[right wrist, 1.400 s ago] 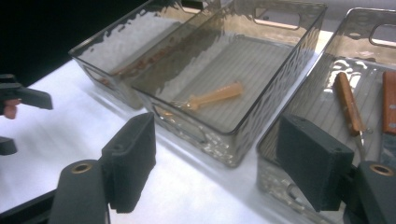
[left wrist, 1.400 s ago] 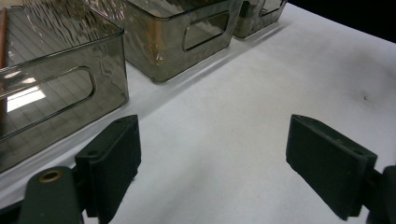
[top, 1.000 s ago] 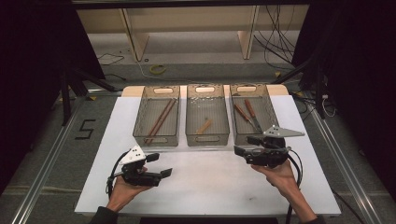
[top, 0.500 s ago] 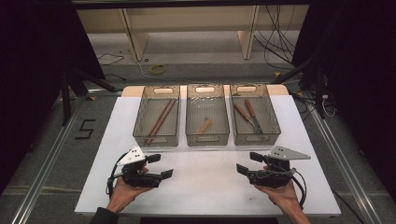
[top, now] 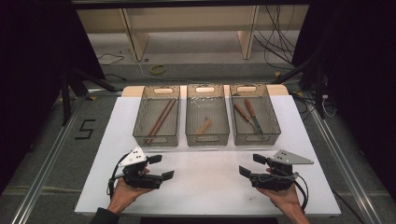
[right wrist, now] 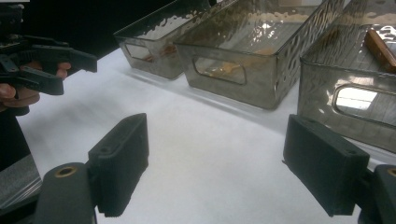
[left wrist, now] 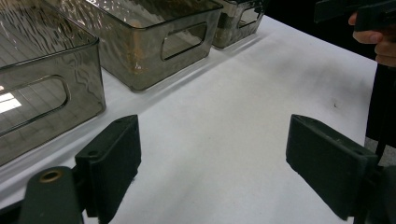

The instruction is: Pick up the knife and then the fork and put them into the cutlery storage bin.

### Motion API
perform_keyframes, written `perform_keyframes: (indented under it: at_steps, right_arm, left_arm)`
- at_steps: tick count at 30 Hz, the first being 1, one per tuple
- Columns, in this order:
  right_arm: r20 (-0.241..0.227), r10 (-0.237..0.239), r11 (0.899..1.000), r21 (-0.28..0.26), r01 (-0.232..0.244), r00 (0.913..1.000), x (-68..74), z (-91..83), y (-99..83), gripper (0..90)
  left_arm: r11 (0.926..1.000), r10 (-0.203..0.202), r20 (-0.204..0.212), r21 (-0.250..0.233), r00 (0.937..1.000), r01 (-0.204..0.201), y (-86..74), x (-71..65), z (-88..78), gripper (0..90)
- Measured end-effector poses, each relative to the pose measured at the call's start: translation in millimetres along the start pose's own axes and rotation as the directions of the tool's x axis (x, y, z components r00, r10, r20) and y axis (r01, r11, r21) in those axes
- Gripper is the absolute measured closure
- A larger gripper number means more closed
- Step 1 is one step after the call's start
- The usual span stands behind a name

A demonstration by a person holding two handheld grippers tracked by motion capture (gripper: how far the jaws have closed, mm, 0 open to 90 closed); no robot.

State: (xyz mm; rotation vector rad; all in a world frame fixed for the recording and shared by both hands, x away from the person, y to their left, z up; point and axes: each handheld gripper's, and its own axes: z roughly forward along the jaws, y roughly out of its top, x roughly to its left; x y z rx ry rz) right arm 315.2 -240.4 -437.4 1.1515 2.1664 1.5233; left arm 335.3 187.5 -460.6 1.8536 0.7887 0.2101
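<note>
Holding two grippers [top: 159, 168] [top: 251, 167], three bins [top: 207, 139]

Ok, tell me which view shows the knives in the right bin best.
The high view: it looks down into the right bin, showing both knives whole. The right gripper view catches one brown handle through the bin's rim. The left gripper view shows that bin's far end, contents unclear.

Three bins stand in a row along the far edge of the table [top: 210, 186]. The left bin [top: 157, 116] holds two sticks [top: 159, 120], the middle bin [top: 207, 115] a small piece [top: 203, 127], the right bin [top: 254, 115] two tools [top: 249, 116]. The left gripper [top: 161, 167] rests near the near-left corner, the right gripper [top: 252, 164] near the near-right corner.
</note>
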Motion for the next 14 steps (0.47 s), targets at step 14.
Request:
perform_keyframes:
  at_steps: [14]
  right_arm:
    - [0.003,-0.002,1.0,0.002,0.002,1.0,-0.7,0.4,-0.3,23.2]
  left_arm:
    - [1.0,-0.002,-0.002,0.0,1.0,0.002,-0.2,1.3,0.2,17.5]
